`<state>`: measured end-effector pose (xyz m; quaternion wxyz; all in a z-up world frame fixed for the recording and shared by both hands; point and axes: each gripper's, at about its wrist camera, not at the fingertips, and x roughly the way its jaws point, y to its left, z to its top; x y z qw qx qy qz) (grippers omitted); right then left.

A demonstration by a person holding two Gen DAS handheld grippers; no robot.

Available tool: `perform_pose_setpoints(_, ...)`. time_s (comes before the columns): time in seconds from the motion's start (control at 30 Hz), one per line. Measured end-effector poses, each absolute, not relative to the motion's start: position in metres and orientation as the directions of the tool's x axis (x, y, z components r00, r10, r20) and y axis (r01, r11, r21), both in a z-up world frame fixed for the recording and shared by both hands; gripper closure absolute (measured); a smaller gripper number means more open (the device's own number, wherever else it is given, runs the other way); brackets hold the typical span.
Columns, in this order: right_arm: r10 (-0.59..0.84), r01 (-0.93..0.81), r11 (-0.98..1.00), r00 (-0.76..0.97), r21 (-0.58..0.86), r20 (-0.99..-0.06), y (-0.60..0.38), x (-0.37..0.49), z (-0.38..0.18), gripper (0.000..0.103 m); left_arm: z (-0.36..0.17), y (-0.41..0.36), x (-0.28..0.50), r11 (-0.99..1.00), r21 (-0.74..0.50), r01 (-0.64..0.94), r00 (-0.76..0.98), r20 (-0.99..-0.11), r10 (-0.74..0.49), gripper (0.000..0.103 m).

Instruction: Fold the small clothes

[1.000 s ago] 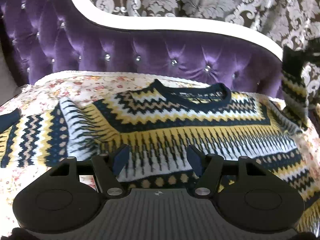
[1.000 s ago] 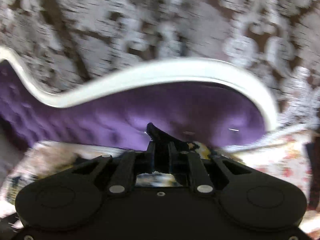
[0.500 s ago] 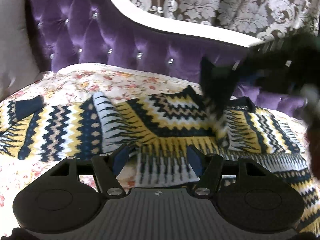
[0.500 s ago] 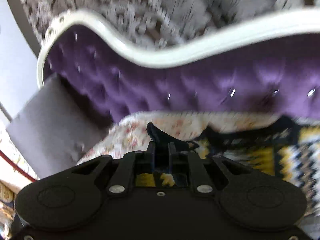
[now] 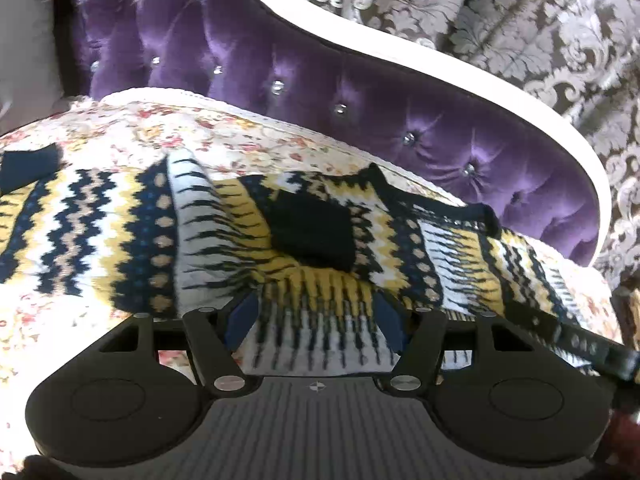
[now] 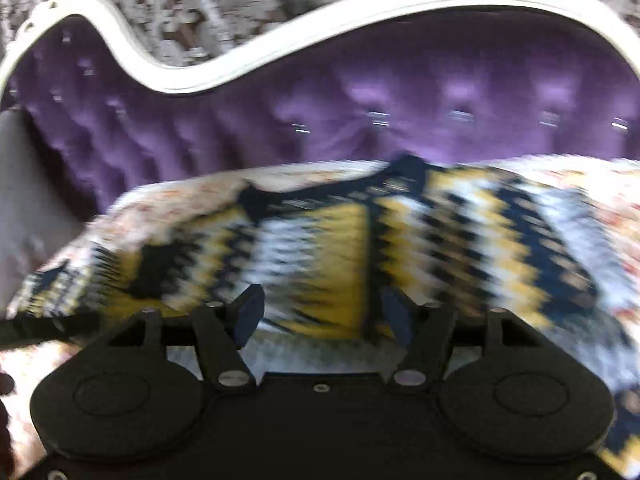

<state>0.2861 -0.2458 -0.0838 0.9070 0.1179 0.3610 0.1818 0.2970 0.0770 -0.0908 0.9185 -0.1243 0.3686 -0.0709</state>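
Note:
A yellow, navy and white zigzag sweater [image 5: 328,240] lies on a floral bed cover. Its right sleeve is folded across the chest, with the dark cuff [image 5: 312,232] in the middle. The left sleeve [image 5: 80,232] stretches out flat to the left. My left gripper [image 5: 316,320] is open just above the sweater's lower body. In the blurred right wrist view the sweater [image 6: 360,248] fills the middle, and my right gripper [image 6: 324,316] is open and empty over it.
A purple tufted headboard [image 5: 360,92] with a white rim runs behind the bed, against damask wallpaper [image 5: 520,20]. The floral cover [image 5: 60,328] shows around the sweater. A grey pillow [image 5: 24,40] stands at the far left.
My right gripper carried the right sleeve over the sweater's chest, then opened and let it go. My left gripper stayed open and shifted a little left.

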Motion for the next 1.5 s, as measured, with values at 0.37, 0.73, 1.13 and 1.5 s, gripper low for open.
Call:
perform_pose_setpoints(0.37, 0.293, -0.218, 0.956, 0.702, 0.195, -0.649, -0.25, 0.258, -0.105, 0.0, -0.104, 0.039, 0.304, 0.97, -0.209, 0.125, 0.703, -0.672, -0.235, 0.03)
perform_pose_setpoints(0.73, 0.31, -0.218, 0.95, 0.729, 0.222, -0.611, -0.253, 0.255, -0.107, 0.0, -0.107, 0.034, 0.345, 0.951, -0.298, 0.087, 0.681, -0.679, -0.275, 0.019)
perform_pose_setpoints(1.13, 0.333, -0.216, 0.941, 0.738, 0.261, -0.587, -0.257, 0.253, -0.108, 0.0, -0.113, 0.027, 0.395, 0.951, -0.302, -0.064, 0.684, -0.708, -0.178, 0.092)
perform_pose_setpoints(1.5, 0.337, -0.214, 0.938, 0.741, 0.272, -0.58, -0.259, 0.252, -0.108, 0.0, -0.11, 0.041, 0.389, 0.979, -0.203, -0.021, 0.665, -0.734, -0.138, 0.064)
